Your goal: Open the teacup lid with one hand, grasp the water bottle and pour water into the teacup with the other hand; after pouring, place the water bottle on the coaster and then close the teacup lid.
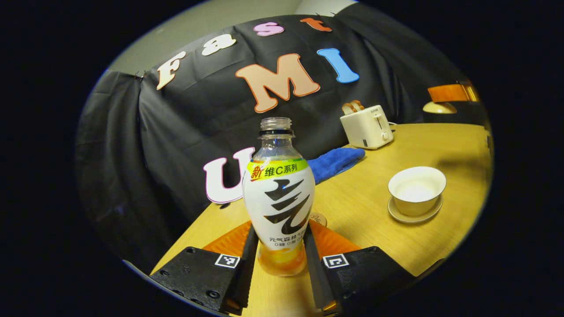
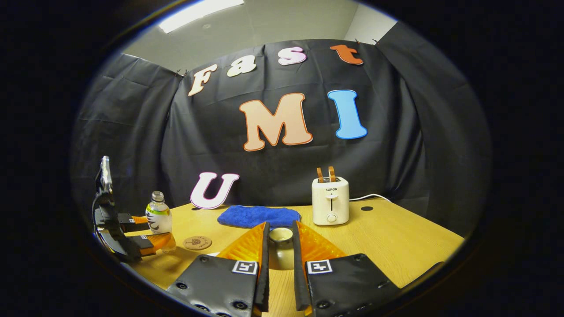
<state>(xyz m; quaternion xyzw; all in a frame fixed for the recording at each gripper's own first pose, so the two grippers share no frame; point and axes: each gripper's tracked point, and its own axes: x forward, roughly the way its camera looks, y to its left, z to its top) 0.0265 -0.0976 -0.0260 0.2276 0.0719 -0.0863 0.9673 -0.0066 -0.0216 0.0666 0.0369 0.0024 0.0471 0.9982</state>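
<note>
My left gripper (image 1: 280, 229) is shut on an uncapped water bottle (image 1: 278, 198) with a white label and a little orange liquid at the bottom. The bottle stands upright, low over the table's near edge. In the right gripper view the same gripper (image 2: 132, 240) and bottle (image 2: 158, 218) are at the far left. The round brown coaster (image 1: 318, 219) lies just behind the bottle, and it sits right of the bottle as the coaster (image 2: 197, 242). The white teacup (image 1: 416, 189) stands lidless on its saucer to the right. My right gripper (image 2: 280, 225) is shut on the beige teacup lid (image 2: 280, 248).
A blue cloth (image 1: 337, 160) lies at the back of the wooden table (image 1: 374, 229), against the black wall. A white toaster (image 2: 330, 207) with two slices in it stands right of the cloth, its cable running to a hole in the tabletop.
</note>
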